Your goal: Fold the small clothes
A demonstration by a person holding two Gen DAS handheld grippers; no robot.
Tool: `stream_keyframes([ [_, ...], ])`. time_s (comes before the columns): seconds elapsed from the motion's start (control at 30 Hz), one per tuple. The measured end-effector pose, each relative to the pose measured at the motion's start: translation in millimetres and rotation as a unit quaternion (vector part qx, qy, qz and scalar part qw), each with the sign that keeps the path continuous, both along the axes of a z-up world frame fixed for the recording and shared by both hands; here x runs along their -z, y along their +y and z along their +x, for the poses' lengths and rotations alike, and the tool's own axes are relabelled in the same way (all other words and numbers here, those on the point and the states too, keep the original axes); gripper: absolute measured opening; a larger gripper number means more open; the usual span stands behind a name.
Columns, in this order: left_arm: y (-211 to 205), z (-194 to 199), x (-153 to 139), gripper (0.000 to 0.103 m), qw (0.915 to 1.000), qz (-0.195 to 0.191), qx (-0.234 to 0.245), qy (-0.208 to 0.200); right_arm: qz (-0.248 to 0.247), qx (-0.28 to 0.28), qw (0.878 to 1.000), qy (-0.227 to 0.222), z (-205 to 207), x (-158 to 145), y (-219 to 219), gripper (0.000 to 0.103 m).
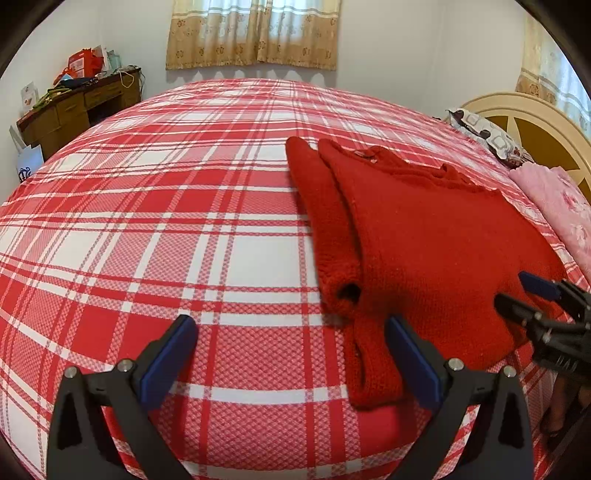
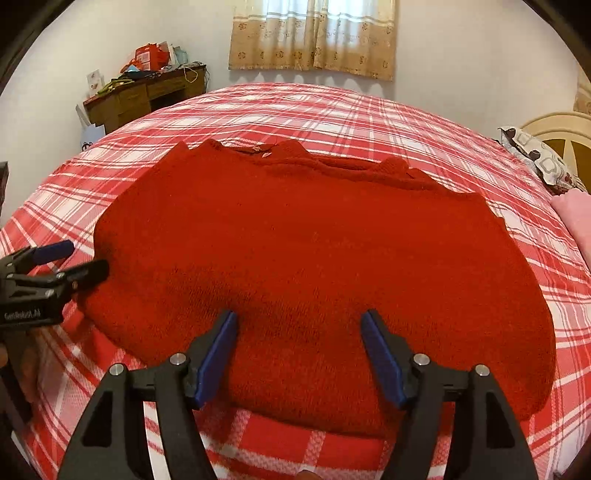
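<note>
A red knitted sweater (image 2: 314,251) lies flat on the red-and-white plaid bed (image 2: 369,110), collar toward the far side. In the left wrist view the sweater (image 1: 436,251) lies at right, with one sleeve (image 1: 325,221) stretched alongside its left edge and the cuff near my fingers. My left gripper (image 1: 291,328) is open and empty above the bed, just left of the sweater's near corner; it also shows in the right wrist view (image 2: 83,258). My right gripper (image 2: 299,321) is open and empty over the sweater's near hem; it also shows in the left wrist view (image 1: 513,291).
A wooden desk (image 1: 74,107) with clutter stands against the far left wall. Curtains (image 1: 251,33) hang on the far wall. A patterned pillow (image 1: 487,136), a pink blanket (image 1: 561,206) and a cream headboard (image 1: 517,110) are at the right.
</note>
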State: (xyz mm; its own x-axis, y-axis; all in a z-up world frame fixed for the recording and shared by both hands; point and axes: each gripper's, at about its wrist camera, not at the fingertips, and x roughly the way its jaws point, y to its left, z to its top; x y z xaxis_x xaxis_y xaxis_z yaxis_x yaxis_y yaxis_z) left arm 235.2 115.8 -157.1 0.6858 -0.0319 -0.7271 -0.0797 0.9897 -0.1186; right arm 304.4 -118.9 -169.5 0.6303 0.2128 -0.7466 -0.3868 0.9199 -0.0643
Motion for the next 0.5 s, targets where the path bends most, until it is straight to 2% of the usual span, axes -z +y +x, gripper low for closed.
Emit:
stream_keyframes([
  [0.23,0,-2,-1,0.103,1.0,-0.004,0.001,0.001,0.008,0.0,1.0,0.008,-7,-1,-9,0.07],
  [0.37,5,-7,-4,0.103,0.9998,-0.019,0.01,0.004,0.007,-0.002,1.0,0.011,-10,0,-10,0.07],
  [0.5,16,-19,-11,0.103,0.9993,-0.032,0.01,-0.015,0.005,-0.001,1.0,0.001,-15,1,-10,0.07],
])
